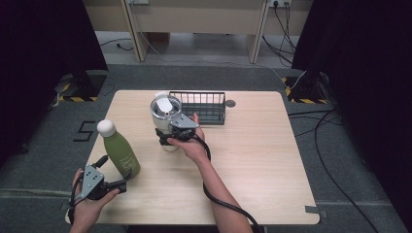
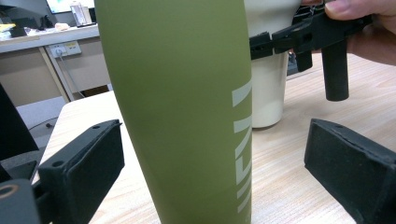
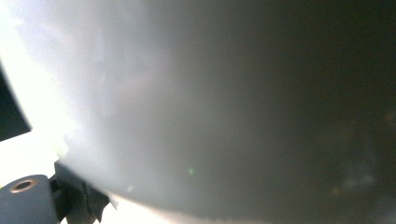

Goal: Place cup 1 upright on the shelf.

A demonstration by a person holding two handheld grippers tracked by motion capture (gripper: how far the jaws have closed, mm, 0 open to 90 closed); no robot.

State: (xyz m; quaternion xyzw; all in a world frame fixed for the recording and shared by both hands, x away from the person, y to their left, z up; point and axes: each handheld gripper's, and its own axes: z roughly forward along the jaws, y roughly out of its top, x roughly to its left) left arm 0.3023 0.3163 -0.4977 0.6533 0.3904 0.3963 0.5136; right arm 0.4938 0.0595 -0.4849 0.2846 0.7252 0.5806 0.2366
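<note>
Right gripper (image 1: 167,136) clamped on the white tumbler (image 1: 165,110) near the table's (image 1: 252,160) far edge; left gripper (image 1: 119,187) straddles the green bottle (image 1: 121,151), jaws wide, grip not yet made.

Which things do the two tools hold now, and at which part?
The right tool is closed around the white cup, on its lower body. The left tool holds nothing: its open jaws flank the green bottle low down, without touching.

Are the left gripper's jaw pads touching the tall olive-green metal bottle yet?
Apart. In the left gripper view the olive-green bottle stands between the left gripper's black pads, with bare wooden table visible in the gap on each side.
</note>
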